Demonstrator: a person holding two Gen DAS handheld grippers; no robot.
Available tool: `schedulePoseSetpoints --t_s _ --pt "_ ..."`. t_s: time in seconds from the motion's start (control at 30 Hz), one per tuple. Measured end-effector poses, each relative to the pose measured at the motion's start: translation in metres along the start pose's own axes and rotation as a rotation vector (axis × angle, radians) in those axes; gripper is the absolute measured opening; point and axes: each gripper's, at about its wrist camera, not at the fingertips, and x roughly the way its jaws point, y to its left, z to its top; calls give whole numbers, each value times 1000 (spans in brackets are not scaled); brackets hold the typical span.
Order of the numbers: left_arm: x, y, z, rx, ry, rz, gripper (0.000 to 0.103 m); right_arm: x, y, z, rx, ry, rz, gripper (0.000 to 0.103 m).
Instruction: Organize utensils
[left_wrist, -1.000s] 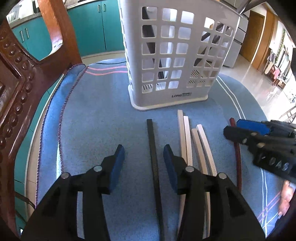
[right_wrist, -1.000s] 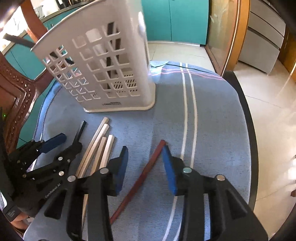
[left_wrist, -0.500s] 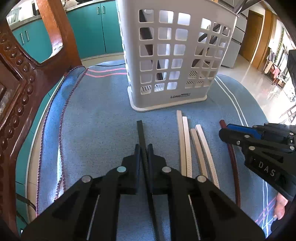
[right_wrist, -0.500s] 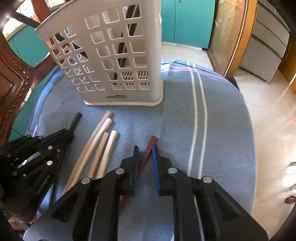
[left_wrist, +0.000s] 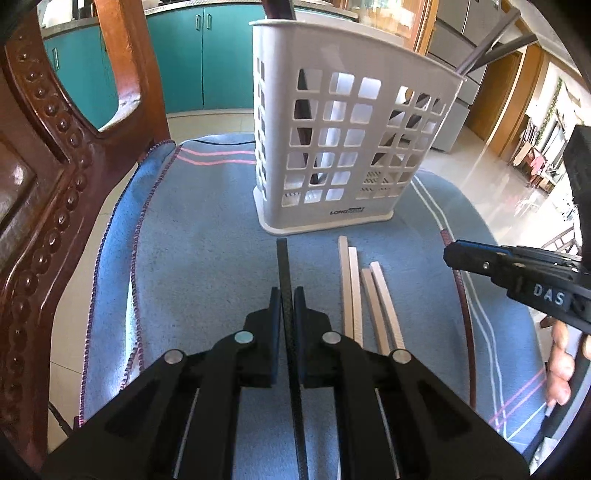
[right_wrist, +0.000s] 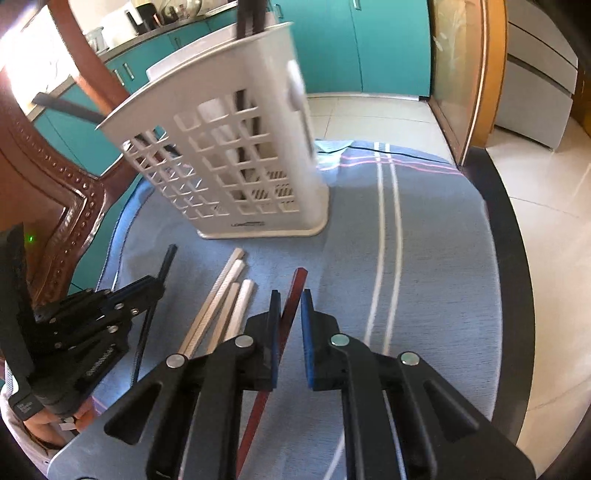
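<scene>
left wrist: left gripper (left_wrist: 287, 301) fingers pinch black chopstick (left_wrist: 283, 266); right gripper (right_wrist: 288, 302) fingers pinch red chopstick (right_wrist: 295, 288).

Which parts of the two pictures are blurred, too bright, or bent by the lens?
Right wrist view: the white utensil basket is smeared by motion blur, and the window at upper left is blown out. Left wrist view: the basket is sharp, sun glares on the floor tiles at right, and the carved wooden chair bows along the fisheye edge. Both views darken at the corners.

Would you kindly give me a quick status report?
Left gripper shut on black chopstick. Right gripper shut on red chopstick. White basket ahead, nothing in between.
</scene>
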Motion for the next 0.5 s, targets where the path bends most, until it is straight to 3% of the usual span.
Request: schedulePoseSetpoints --t_s 0.2,0.5 --pt "8 12 -1 -34 34 -19 8 8 4 -2 -25 17 -27 11" --pt "25 7 -1 -7 61 22 12 24 12 -10 -48 49 -68 15"
